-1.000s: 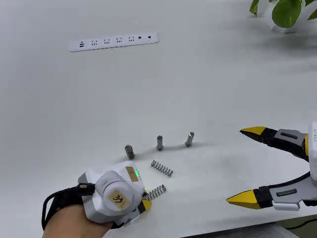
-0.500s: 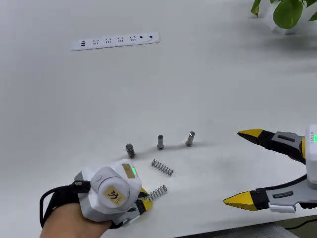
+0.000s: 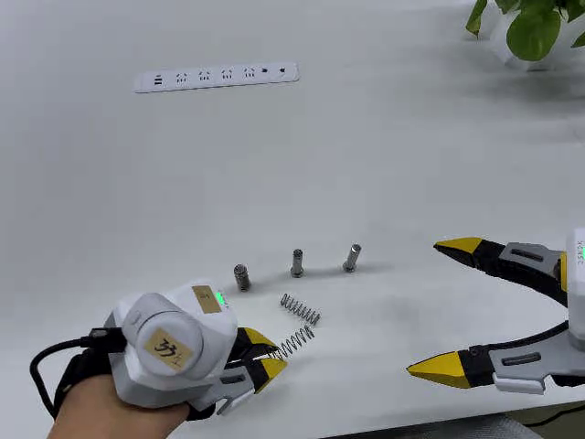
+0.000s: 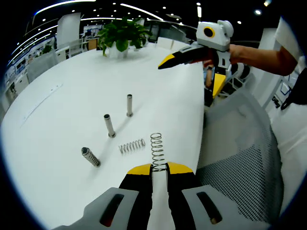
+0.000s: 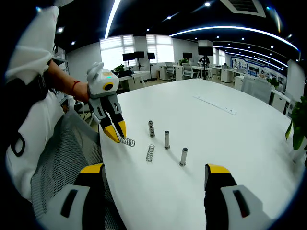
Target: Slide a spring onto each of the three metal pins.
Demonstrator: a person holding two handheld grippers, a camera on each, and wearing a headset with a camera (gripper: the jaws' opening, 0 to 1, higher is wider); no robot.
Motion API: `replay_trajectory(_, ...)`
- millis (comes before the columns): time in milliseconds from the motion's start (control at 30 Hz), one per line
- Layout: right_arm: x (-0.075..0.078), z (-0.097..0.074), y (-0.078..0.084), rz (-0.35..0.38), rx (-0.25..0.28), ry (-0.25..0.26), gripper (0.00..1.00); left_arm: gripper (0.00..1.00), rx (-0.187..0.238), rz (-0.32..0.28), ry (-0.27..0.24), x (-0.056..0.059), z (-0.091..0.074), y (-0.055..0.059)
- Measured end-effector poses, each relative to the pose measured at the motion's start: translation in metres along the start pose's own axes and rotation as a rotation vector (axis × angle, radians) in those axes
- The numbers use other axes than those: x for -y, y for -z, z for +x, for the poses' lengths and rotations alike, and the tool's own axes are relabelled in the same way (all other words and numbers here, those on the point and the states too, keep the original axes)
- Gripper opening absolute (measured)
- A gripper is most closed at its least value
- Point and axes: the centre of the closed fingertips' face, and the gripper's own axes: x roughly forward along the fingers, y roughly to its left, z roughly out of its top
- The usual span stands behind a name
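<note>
Left jaws clamped on a thin coiled steel spring (image 4: 157,148); right jaws spread wide.
I am gripping its near end in my yellow-tipped left gripper (image 4: 158,167), low at the near edge of the white table (image 3: 384,165). Ahead, the leftmost pin (image 3: 241,276) is wearing a spring. The middle pin (image 3: 297,262) and right pin (image 3: 352,257) are standing bare, with a loose spring (image 3: 300,309) lying near them. My right gripper (image 3: 425,307) is hovering well apart, empty. The yellow label (image 3: 167,347) on my left housing is unreadable.

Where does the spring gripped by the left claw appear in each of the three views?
Head view: gripped spring at low centre, at the left claw tips.
Left gripper view: gripped spring at centre, rising from the claw tips.
Right gripper view: gripped spring left of centre.
Shared landmark: the loose spring lying beside it.
</note>
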Motion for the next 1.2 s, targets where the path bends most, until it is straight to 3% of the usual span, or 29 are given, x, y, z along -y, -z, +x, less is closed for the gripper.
replay_trajectory(167,-0.007,0.003,-0.031,0.063,0.080,-0.022,0.84,0.10,0.071,-0.009,-0.010,0.002,-0.013,-0.022)
replay_trajectory(267,-0.012,0.007,-0.043,0.118,0.086,-0.034,0.83,0.10,0.115,-0.013,-0.013,0.002,-0.019,-0.036)
replay_trajectory(333,-0.014,0.010,-0.056,0.123,0.132,-0.039,0.81,0.10,0.146,-0.010,-0.018,0.002,-0.024,-0.045)
replay_trajectory(400,-0.018,0.013,-0.067,0.205,0.162,-0.048,0.77,0.10,0.177,-0.014,-0.021,0.002,-0.028,-0.054)
replay_trajectory(500,-0.019,0.018,-0.084,0.270,0.232,-0.055,0.72,0.10,0.233,-0.032,-0.025,0.000,-0.034,-0.066)
replay_trajectory(700,-0.021,0.033,-0.094,0.383,0.271,-0.041,0.57,0.10,0.297,-0.042,-0.032,-0.002,-0.042,-0.079)
replay_trajectory(833,-0.018,0.036,-0.107,0.530,0.354,-0.050,0.43,0.10,0.334,-0.048,-0.030,-0.001,-0.046,-0.087)
replay_trajectory(933,-0.018,0.040,-0.107,0.556,0.359,-0.053,0.39,0.10,0.361,-0.048,-0.026,0.001,-0.049,-0.093)
replay_trajectory(1067,-0.018,0.040,-0.113,0.641,0.403,-0.070,0.30,0.10,0.390,-0.044,-0.022,0.003,-0.050,-0.101)
replay_trajectory(1200,-0.019,0.040,-0.112,0.655,0.399,-0.074,0.26,0.10,0.402,-0.041,-0.017,0.005,-0.050,-0.105)
